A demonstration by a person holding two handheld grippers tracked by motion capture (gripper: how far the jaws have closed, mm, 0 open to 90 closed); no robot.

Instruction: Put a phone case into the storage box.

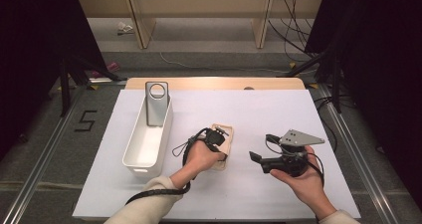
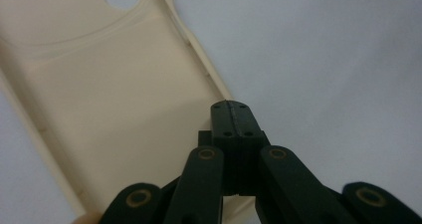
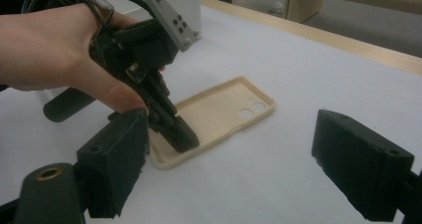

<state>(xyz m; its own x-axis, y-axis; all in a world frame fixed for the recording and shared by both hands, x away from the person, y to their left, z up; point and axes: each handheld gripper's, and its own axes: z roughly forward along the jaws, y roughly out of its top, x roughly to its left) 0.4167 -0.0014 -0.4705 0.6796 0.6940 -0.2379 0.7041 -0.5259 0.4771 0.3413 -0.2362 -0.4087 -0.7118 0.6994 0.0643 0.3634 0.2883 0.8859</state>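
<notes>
at the counter's [image 1: 278,194] six o'clock lies the beige phone case [image 1: 225,134]: light, bendy, slippery; pinch its rim. left gripper [image 2: 233,115] fingers shut empty on it; right gripper [image 3: 249,154] fingers wide.

— What is lying at the centre?

— A cream phone case [image 3: 214,117], lying open side up on the white table cover [image 3: 308,74], its camera holes pointing toward three o'clock.

— And the left gripper [image 3: 180,137]?

— Coming in from ten o'clock, held by a hand [image 3: 54,55], jaws closed together, tip sitting on the case's near end.

— The right gripper [image 3: 249,164]?

— Its jaws are standing wide apart at seven and four o'clock, gripping nothing.
</notes>
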